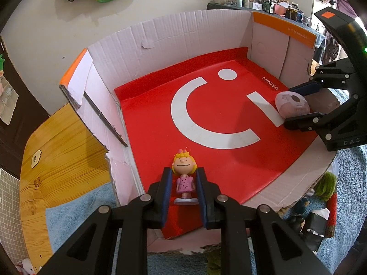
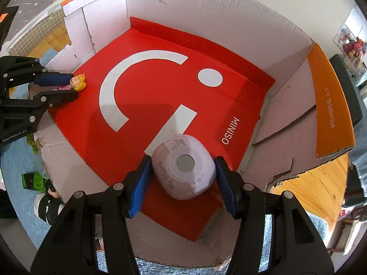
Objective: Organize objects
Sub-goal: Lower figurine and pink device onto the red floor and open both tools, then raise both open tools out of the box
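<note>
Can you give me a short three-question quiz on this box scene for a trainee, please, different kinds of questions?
1. True or false: the left gripper is shut on the doll figurine.
2. Multiple choice: what sits between the right gripper's fingers? A) a green bottle B) the pale purple rounded device C) a spoon
3. Fill in: both objects are over the red ______ bag lining the cardboard box.

Key:
1. True; the blue pads press on its sides.
2. B
3. MINISO, printed in white on the bag.
</note>
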Available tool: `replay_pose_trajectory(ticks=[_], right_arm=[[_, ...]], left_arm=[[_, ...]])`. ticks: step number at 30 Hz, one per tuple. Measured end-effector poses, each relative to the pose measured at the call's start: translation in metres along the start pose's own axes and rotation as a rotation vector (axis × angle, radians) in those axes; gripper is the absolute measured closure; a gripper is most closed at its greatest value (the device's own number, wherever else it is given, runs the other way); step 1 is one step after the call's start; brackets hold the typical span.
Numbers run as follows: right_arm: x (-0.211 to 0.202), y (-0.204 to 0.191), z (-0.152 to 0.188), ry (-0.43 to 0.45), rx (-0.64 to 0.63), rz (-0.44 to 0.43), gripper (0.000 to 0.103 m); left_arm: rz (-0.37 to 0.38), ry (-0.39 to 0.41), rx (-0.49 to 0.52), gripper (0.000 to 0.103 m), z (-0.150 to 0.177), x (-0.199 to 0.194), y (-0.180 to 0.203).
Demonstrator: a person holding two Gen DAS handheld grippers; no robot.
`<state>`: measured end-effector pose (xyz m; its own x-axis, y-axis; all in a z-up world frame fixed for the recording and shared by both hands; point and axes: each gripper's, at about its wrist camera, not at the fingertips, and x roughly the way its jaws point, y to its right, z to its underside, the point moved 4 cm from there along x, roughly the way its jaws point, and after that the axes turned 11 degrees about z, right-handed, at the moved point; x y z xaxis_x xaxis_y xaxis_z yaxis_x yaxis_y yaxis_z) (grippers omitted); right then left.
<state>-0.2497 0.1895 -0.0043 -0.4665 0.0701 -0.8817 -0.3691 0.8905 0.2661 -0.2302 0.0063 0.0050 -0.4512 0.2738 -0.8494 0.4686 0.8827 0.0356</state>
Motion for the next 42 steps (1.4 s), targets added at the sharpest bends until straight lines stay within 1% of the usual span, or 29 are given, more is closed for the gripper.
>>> replay_pose_trajectory(ticks=[15,17,22,24,29,32,34,37,39,42], right_arm=[[-0.008,0.000,0.004,0.004,0.012,-0.001,0.046],[-0.010,0.000,0.004,0.004,0.017,-0.003,0.046],[-0.014,0.000,0.005,0.007,0.030,-0.016,0.042],[-0.016,-0.001,0.005,0.009,0.039,-0.019,0.040],[-0.021,-0.001,0.006,0.013,0.049,-0.023,0.039],[-0.024,-0.001,0.006,0.018,0.059,-0.027,0.038],[-0.027,-0.002,0.006,0.024,0.068,-0.037,0.036],[-0.032,-0.003,0.007,0.036,0.076,-0.035,0.032],[-0.036,-0.003,0.007,0.047,0.084,-0.034,0.028],[-0.044,-0.003,0.009,0.066,0.103,-0.029,0.028]], left_arm=[[0.010,0.008,-0.010,0.080,-0.002,0.000,-0.003],[0.011,0.010,-0.012,0.079,-0.001,-0.001,-0.003],[0.021,0.016,-0.012,0.072,0.000,-0.004,-0.002],[0.021,0.018,-0.013,0.071,0.000,-0.004,-0.002],[0.024,0.021,-0.019,0.070,0.000,-0.004,-0.002],[0.033,0.025,-0.023,0.066,-0.001,-0.004,-0.001],[0.038,0.029,-0.028,0.063,-0.001,-0.005,0.000],[0.041,0.037,-0.039,0.063,-0.001,-0.006,0.000],[0.041,0.048,-0.047,0.063,-0.001,-0.009,0.000],[0.039,0.066,-0.051,0.055,0.000,-0.015,0.000]])
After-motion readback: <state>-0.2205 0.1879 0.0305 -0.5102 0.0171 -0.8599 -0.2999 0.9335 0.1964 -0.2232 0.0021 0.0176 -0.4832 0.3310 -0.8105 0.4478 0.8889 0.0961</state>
